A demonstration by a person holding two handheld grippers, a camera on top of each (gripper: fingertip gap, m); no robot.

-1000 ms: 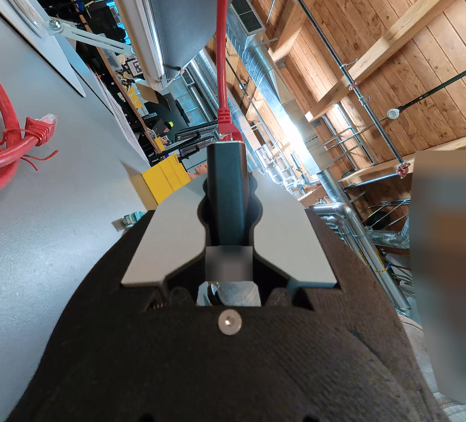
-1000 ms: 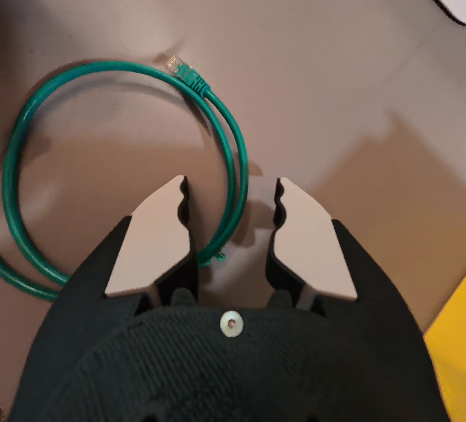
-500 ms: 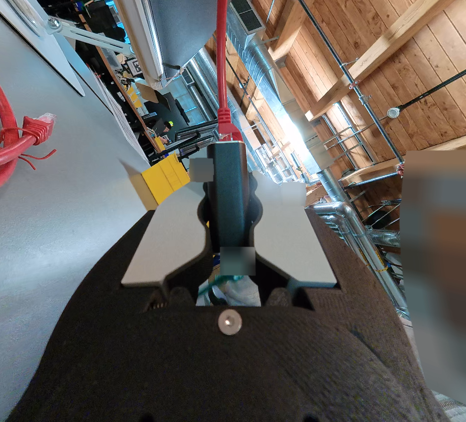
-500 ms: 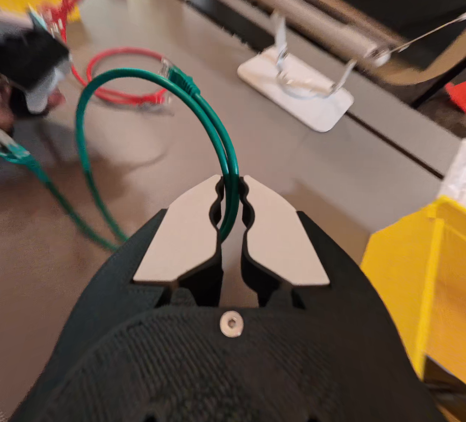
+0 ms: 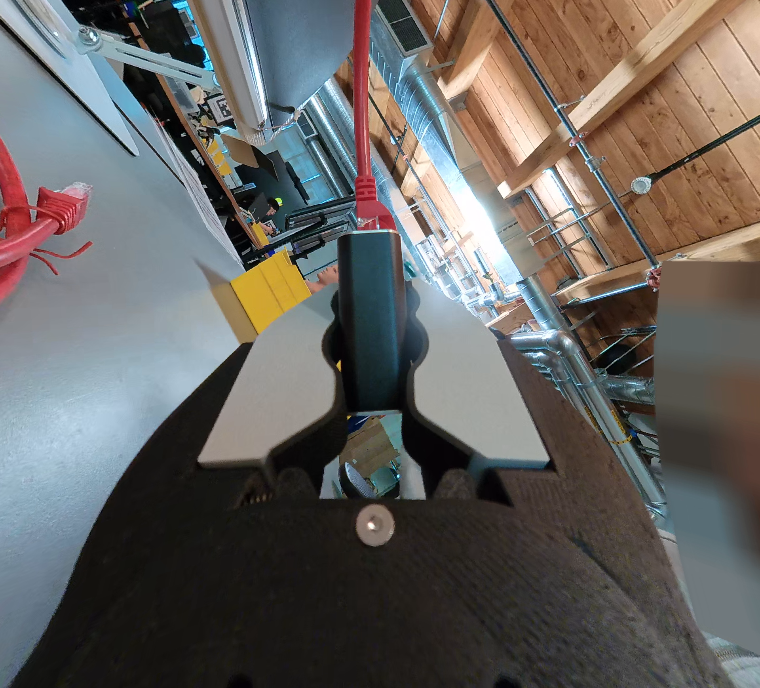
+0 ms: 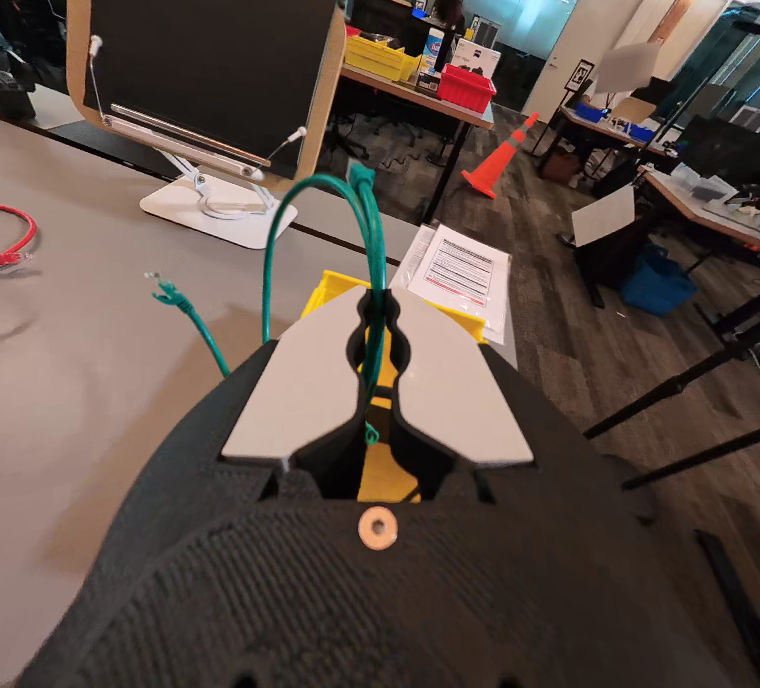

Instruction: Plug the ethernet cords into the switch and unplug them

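Note:
My left gripper (image 5: 372, 293) is shut on the dark switch (image 5: 372, 314), held up and tilted toward the ceiling. A red ethernet cord (image 5: 362, 71) is plugged into the switch's far end by its red plug (image 5: 368, 203). The red cord's other plug (image 5: 68, 203) lies on the grey table (image 5: 82, 339) at the left. My right gripper (image 6: 378, 298) is shut on a looped green ethernet cord (image 6: 370, 240), lifted above the table. One green plug (image 6: 361, 174) points up above the fingers; the other green plug (image 6: 166, 289) hangs at the left.
A yellow bin (image 6: 395, 339) sits just beyond my right fingers, with papers (image 6: 460, 269) beside it at the table's edge. A dark board on a white stand (image 6: 230, 211) stands at the back. A red cord coil (image 6: 20, 232) lies far left.
My right gripper closed on the green cord, lifted it off the table and swung up toward the yellow bin and room. My left gripper has held the switch nearly still.

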